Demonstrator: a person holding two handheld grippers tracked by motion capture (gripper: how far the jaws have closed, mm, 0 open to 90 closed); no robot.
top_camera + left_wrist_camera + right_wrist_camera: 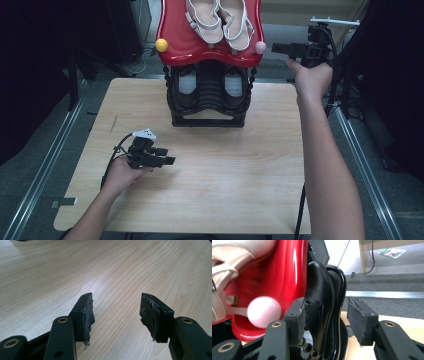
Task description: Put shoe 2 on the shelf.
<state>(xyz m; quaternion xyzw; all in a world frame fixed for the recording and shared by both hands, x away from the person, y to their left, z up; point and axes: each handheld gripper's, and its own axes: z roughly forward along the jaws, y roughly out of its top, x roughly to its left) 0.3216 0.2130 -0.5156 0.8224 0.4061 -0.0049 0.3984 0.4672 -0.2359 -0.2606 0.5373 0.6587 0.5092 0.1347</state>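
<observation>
- The person's right forearm is reaching far forward along the right side of the shoe rack (210,105), and the right hand (312,77) is holding the right gripper (280,48) up beside the rack's red top shelf (172,47), pointing toward it.
- The right gripper's jaws are standing released with nothing between them; in the right gripper view the right gripper (325,321) is framing the rack's edge and a black shoe (319,305) on the lower tier.
- The left hand (122,172) is resting low on the wooden table (240,175), in front of the rack and to its left, holding the left gripper (167,156) just above the board.
- The left gripper's jaws are also spread apart and empty; in the left gripper view the left gripper (116,315) is hovering over bare pale wood grain, its dark pads looking worn and frayed.
- The rack is standing at the table's far edge: a glossy red wavy shelf over a black ribbed frame.
- A pair of pale strappy sandals (217,20) is lying on the red shelf, and dark shoes are sitting in the black tier below.
- A yellow ball (161,45) is capping the shelf's left corner and a pink ball (260,47) its right corner, nearest the right gripper.
</observation>
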